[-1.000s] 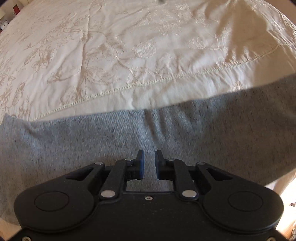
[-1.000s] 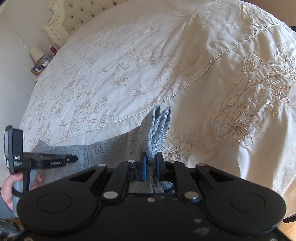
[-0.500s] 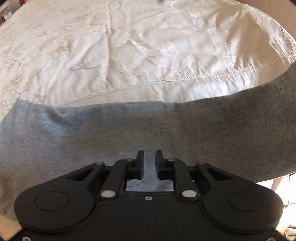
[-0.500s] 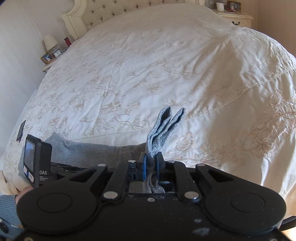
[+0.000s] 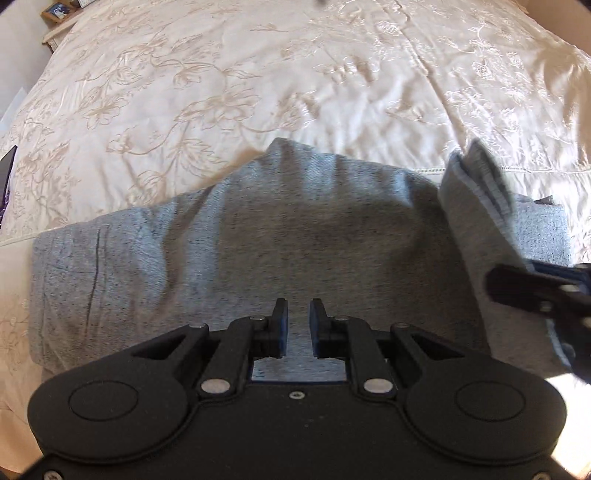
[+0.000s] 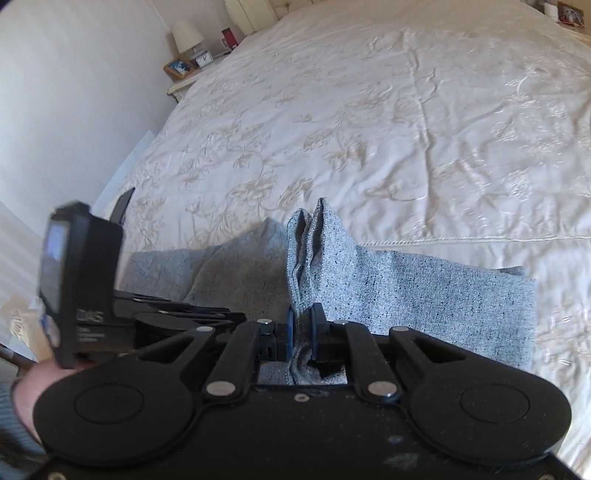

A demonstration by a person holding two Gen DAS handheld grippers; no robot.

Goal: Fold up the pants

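right claw: the right gripper [image 6: 300, 334], black with blue-lined pads, is pinched tight on a bunched edge of the heather-grey knit pants [image 6: 424, 295]; folded layers stand up out of the jaws like a fin
left claw: the left gripper [image 5: 297, 328] hangs just above the grey cloth with a narrow gap between its pads; nothing is pinched there; cloth shows through the gap, though contact cannot be judged
pants: they lie in a broad band on the near part of the cream embroidered bedspread [image 5: 258, 74]; a hump rises beyond the left gripper; a dark straight crease or seam sits near the pants' far-left end; the lifted edge is at the pants' right end, beside the right gripper
beyond the pants: bare bedspread runs away from them; a wooden bedside table with a white lamp [image 6: 186, 33] stands well apart, past the bedspread's far-left corner
risk, slip: only a thin pinch holds several layers; a quick pull across could let the inner layer slide out, so the fold lands staggered
risk, drag: with the left gripper holding nothing, the body of the pants may travel with the pull and rumple instead of folding
risk, hump: laying cloth over that rise would trap a wrinkle
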